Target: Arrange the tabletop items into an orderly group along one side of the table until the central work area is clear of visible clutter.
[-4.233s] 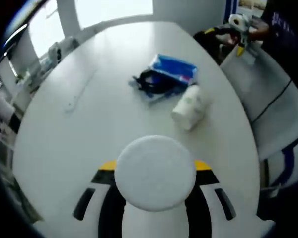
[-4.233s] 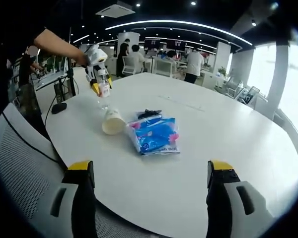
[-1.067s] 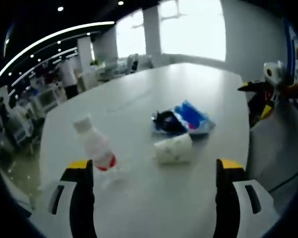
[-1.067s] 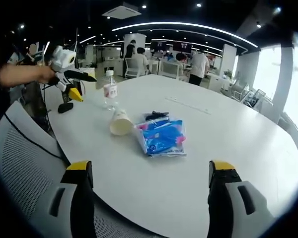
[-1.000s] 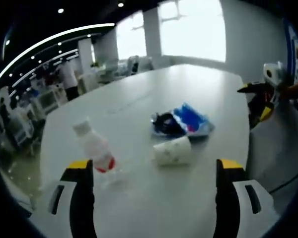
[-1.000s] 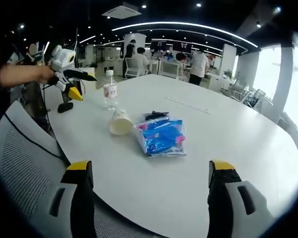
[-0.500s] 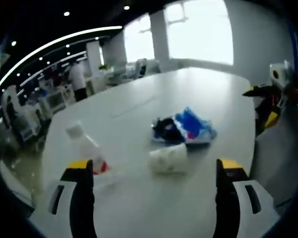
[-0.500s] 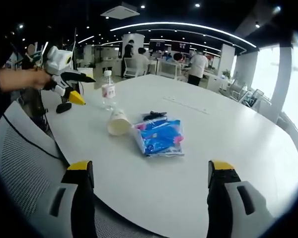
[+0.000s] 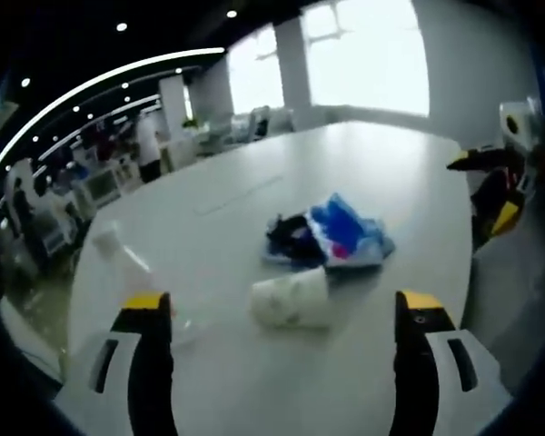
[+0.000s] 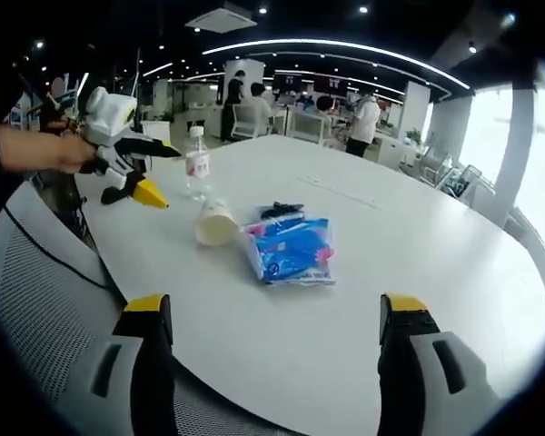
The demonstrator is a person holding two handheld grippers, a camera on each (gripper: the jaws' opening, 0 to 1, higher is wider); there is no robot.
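Observation:
A white paper cup (image 9: 291,300) (image 10: 213,224) lies on its side on the round white table (image 10: 418,245). Beside it rests a blue snack packet (image 9: 345,232) (image 10: 289,250) with a small black item (image 9: 291,241) (image 10: 277,210) against it. A clear bottle with a red label (image 10: 196,163) stands upright near the table edge; in the left gripper view the bottle (image 9: 118,256) is a blur at the left. My left gripper (image 9: 282,363) (image 10: 159,173) is open, held by a hand (image 10: 36,150), short of the cup. My right gripper (image 10: 277,363) (image 9: 481,191) is open at the table edge.
A grey mesh chair (image 10: 45,309) stands below the table edge by my right gripper. A thin seam (image 10: 341,193) crosses the table's middle. Beyond the table are desks and several people (image 10: 359,123), with bright windows (image 9: 368,54) on one side.
The left gripper, which held the bottle 4.2 s ago, has let it go and stands open. In the last second it has dropped lower and closer to the cup.

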